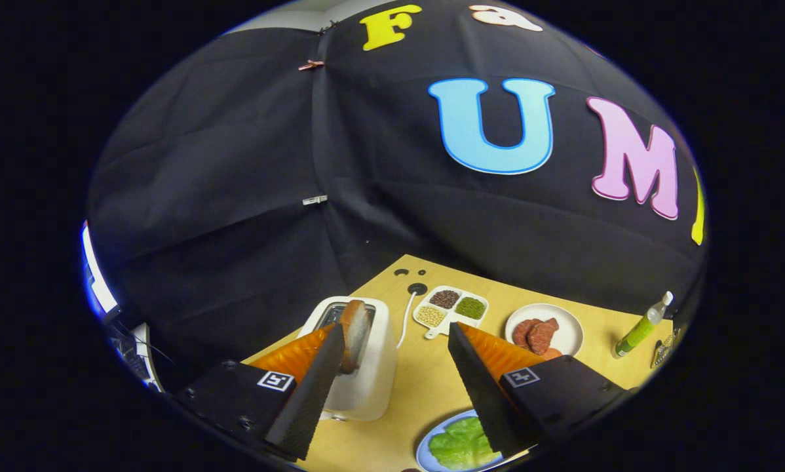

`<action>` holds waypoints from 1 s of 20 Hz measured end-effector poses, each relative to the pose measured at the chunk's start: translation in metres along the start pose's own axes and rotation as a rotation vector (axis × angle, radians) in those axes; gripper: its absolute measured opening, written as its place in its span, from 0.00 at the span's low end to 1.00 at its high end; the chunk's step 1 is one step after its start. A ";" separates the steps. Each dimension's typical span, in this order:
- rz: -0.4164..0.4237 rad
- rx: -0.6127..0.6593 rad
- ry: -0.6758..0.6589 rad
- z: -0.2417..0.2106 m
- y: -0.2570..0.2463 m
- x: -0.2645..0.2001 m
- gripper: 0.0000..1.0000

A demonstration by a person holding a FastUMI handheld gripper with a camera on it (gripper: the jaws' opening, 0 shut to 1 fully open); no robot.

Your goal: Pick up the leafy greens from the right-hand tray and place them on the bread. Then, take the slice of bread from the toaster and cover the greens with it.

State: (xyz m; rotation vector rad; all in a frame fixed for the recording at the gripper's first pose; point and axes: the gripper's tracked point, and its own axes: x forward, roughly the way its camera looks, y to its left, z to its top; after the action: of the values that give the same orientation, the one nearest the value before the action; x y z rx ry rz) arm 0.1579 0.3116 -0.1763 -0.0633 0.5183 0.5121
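wooden counter (432, 387) lies bare between the spread tongs (399, 354). bread slice (354, 331) stands in the toaster (366, 367), seemingly touching the left finger; leafy greens (461, 444) lie on a blue plate (425, 452) near the counter's edge.
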 end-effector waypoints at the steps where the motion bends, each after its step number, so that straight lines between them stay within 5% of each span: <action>1: 0.011 -0.013 0.005 -0.001 0.007 0.008 0.99; 14: 0.010 -0.035 0.125 -0.043 0.038 0.094 0.99; 20: -0.032 -0.080 0.137 -0.048 0.040 0.107 0.76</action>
State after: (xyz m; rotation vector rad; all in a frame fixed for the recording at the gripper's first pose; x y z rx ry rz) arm 0.1964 0.3859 -0.2672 -0.1836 0.6303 0.4994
